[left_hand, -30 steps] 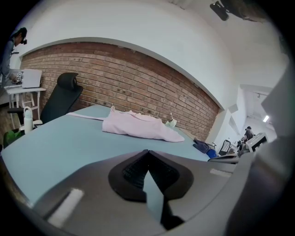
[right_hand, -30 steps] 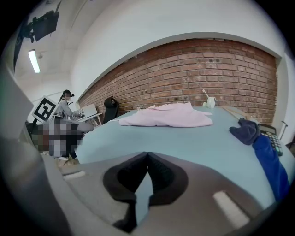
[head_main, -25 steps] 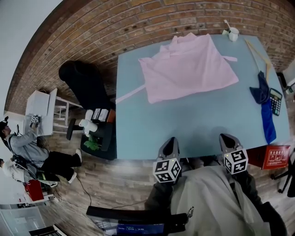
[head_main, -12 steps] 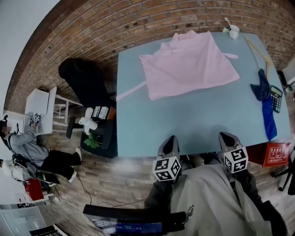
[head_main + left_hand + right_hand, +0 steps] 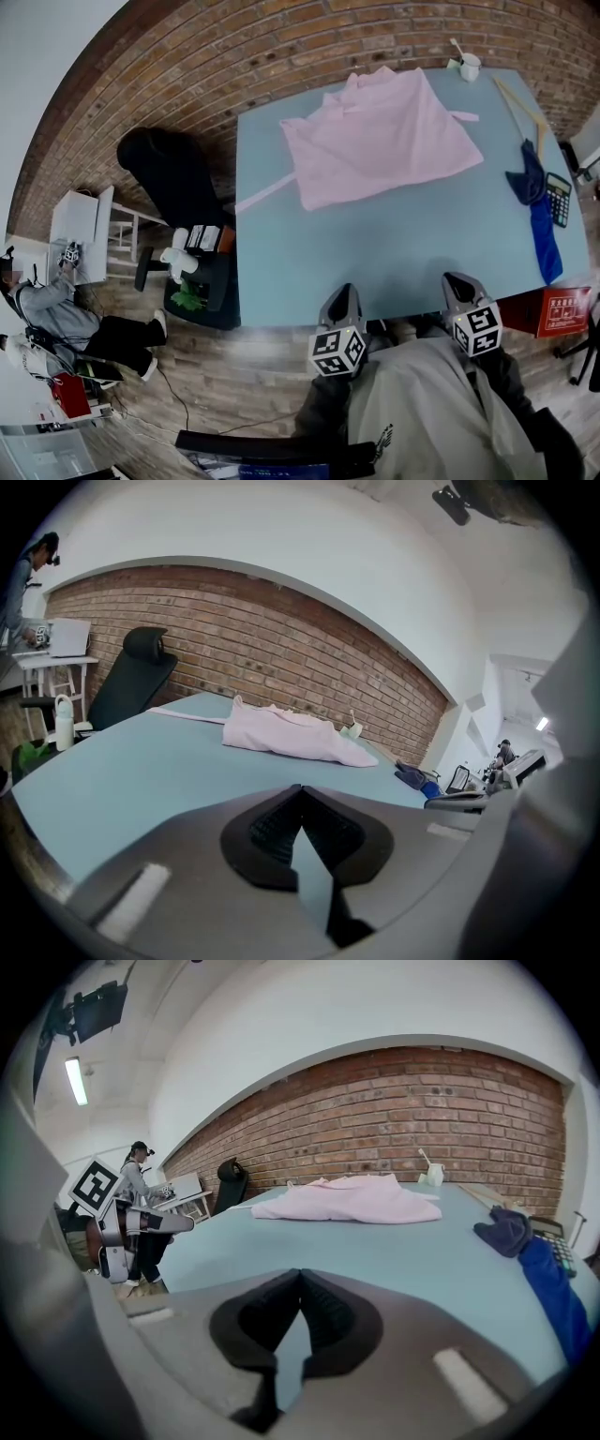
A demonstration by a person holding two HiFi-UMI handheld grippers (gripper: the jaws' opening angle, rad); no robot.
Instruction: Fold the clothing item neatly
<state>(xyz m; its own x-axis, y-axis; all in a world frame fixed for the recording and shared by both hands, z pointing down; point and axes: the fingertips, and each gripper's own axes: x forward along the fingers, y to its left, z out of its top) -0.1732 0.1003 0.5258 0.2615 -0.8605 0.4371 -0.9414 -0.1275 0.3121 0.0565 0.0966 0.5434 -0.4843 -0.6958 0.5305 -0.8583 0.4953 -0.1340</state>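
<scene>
A pink garment (image 5: 380,136) lies spread and rumpled on the far half of the blue table (image 5: 375,253), one long tie trailing off its left side. It also shows in the left gripper view as the pink garment (image 5: 286,738) and in the right gripper view (image 5: 347,1199). My left gripper (image 5: 343,302) hovers at the table's near edge, shut, with nothing in it. A little to the right, my right gripper (image 5: 459,287) is likewise shut and empty. Both are well short of the garment.
A dark blue cloth (image 5: 536,211) and a calculator (image 5: 561,199) lie at the table's right edge, with a wooden hanger (image 5: 521,105) and a white cup (image 5: 469,66) at the far right corner. A black chair (image 5: 169,173) stands left of the table. A seated person (image 5: 56,309) is far left.
The head view has shifted slightly; both grippers stay shut at the near table edge and the garment has not moved.
</scene>
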